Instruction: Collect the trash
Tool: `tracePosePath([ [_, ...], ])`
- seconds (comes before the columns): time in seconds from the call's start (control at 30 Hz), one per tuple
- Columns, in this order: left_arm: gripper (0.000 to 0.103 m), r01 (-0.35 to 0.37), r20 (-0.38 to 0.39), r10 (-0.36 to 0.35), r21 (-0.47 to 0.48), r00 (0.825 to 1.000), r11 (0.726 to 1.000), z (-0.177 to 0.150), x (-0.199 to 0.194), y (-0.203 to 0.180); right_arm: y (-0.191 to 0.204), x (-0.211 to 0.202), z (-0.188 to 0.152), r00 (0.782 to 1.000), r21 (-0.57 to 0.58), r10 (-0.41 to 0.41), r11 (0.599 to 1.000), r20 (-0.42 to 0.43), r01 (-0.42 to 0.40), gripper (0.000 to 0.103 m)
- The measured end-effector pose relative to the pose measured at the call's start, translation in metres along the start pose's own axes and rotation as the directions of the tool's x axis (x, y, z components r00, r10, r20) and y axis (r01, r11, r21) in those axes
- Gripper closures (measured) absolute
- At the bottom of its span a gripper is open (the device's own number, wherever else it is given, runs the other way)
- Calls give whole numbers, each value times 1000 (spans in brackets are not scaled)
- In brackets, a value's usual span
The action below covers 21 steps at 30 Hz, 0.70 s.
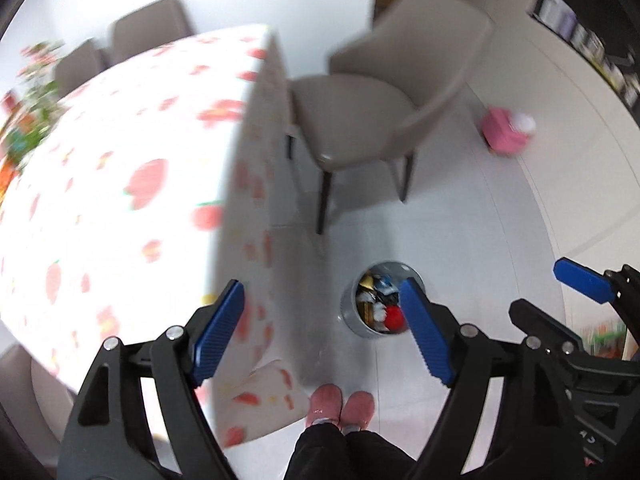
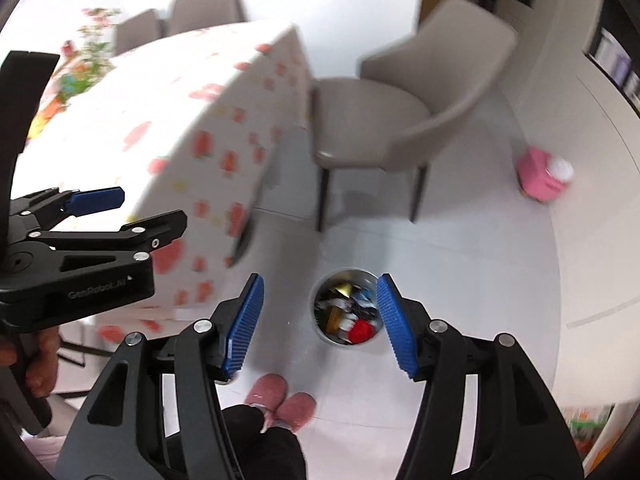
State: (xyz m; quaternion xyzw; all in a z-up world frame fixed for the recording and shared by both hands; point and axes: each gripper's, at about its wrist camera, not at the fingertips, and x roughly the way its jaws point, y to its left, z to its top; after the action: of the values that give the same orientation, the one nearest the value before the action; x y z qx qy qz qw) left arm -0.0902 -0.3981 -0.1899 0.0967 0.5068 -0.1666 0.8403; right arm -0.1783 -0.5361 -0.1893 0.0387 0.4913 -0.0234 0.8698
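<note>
1. The trash point(image 2: 347, 312) looks light and crinkly, like wrappers and scraps. I think it will squash easily and weigh almost nothing.
2. A good way to take such a piece is to pinch it in the middle, or at a corner that sticks up. Shiny wrappers may be slippery, so the pinch should be firm.
3. The trash is a mix of colours: a red lump, a gold bit, some white, blue and black bits. It is blurry, so I cannot tell what each piece is.
4. All of it lies inside a small round grey bin point(image 1: 352, 320) on the white floor point(image 1: 460, 240). The bin stands near the corner of the bench point(image 1: 120, 140), which has a white cloth with red fruit on it.
5. The left gripper point(image 1: 326, 322) is open and holds nothing.
6. The right gripper point(image 2: 320, 322) is open too, with nothing between its blue fingers point(image 2: 245, 322).
7. Both look down at the bin from high above. Pink slippers point(image 1: 340, 408) stand just beside it.
</note>
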Motion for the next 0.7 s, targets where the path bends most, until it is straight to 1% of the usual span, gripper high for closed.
tracePosePath([
  [0.13,21,-37,36,42,-111,998,993,-12,-45,48,45,-29,20,995,-99,81,992,51,-76,45],
  [0.27,21,-78,65,95,-227,993,971,-25,-86,94,102,-50,41,984,-216,163,966,76,-144,44],
  [0.37,20,-115,86,145,-280,986,953,-34,-113,130,145,-59,54,974,-290,213,940,77,-182,44],
  [0.47,20,-147,105,190,-322,976,935,-35,-132,166,185,-61,66,968,-337,236,921,81,-196,43],
  [0.57,18,-152,113,202,-346,973,926,-34,-141,205,225,-64,77,965,-359,246,912,93,-198,43],
  [0.7,17,-180,118,230,-332,966,926,-30,-148,257,279,-64,94,967,-359,227,918,120,-170,43],
])
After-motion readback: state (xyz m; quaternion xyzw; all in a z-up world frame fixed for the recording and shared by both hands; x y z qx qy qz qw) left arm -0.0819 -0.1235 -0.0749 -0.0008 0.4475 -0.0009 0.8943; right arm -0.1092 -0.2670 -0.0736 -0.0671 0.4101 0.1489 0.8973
